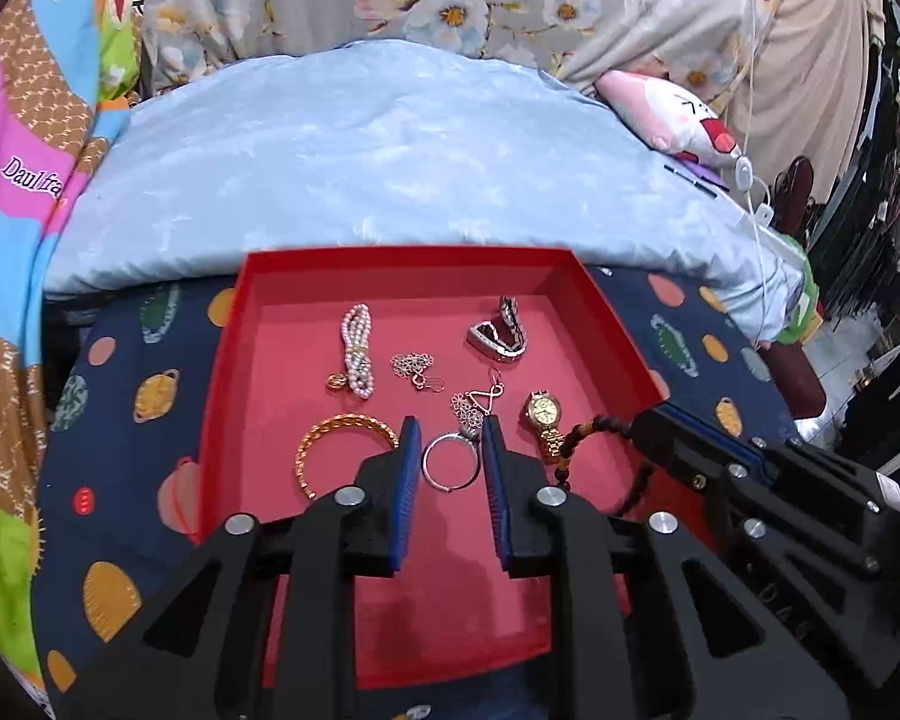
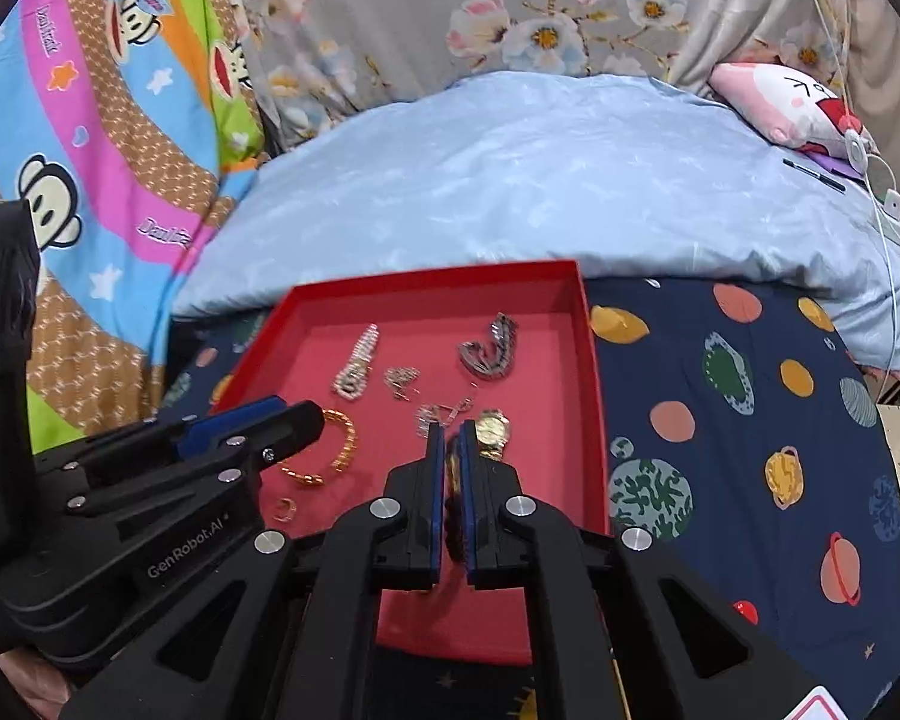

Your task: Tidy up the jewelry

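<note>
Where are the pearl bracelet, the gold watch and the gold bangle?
pearl bracelet (image 1: 356, 354), left wrist view, middle of the strands.
gold watch (image 1: 541, 408), left wrist view, on its dial.
gold bangle (image 1: 330, 423), left wrist view, top of the curve.

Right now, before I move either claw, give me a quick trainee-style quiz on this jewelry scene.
1. True or false: the gold watch lies outside the red tray.
2. What does the right claw grip?
A. pearl bracelet
B. brown bead string
C. gold bangle
3. Fill in: the left claw has its jaws ____, with nothing held between them.

Key: 1 false, the watch lies inside the tray; 2 B; 3 open.
</note>
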Action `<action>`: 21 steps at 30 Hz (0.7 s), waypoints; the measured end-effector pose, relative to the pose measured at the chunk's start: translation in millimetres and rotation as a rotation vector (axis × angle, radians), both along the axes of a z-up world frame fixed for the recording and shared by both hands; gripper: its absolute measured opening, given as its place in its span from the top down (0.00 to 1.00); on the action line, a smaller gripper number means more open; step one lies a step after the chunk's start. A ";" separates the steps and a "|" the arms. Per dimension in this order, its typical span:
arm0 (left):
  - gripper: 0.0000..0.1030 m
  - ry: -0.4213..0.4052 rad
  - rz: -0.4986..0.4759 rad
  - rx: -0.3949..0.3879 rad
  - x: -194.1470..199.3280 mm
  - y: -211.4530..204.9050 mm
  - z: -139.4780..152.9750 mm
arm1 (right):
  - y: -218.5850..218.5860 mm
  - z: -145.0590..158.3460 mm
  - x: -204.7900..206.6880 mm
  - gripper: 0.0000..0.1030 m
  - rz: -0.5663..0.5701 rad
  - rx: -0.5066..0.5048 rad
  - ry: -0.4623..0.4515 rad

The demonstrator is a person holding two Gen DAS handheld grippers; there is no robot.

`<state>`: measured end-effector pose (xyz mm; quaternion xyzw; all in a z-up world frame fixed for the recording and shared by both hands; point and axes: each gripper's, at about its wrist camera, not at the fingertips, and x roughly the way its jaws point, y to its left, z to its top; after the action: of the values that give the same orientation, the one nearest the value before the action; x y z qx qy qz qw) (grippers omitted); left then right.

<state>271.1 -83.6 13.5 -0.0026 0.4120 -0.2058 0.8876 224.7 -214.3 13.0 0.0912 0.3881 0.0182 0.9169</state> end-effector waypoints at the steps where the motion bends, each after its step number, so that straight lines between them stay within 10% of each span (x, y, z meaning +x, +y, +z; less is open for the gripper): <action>1: 0.68 -0.001 0.003 0.014 0.8 -1.6 -2.0 | -0.9 -2.8 -0.3 0.89 -0.012 -0.018 0.000; 4: 0.42 -0.023 0.044 0.045 0.3 -0.6 -3.1 | -5.7 -2.6 -7.2 0.80 -0.036 -0.036 -0.017; 21: 0.40 -0.034 0.261 0.115 -84.7 89.4 -3.7 | -1.0 -0.2 -105.8 0.51 -0.110 -0.053 -0.014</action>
<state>186.4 5.8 9.8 -0.0020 0.4043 -0.0645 0.9124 118.9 -215.2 12.7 0.0878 0.3764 -0.0418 0.9213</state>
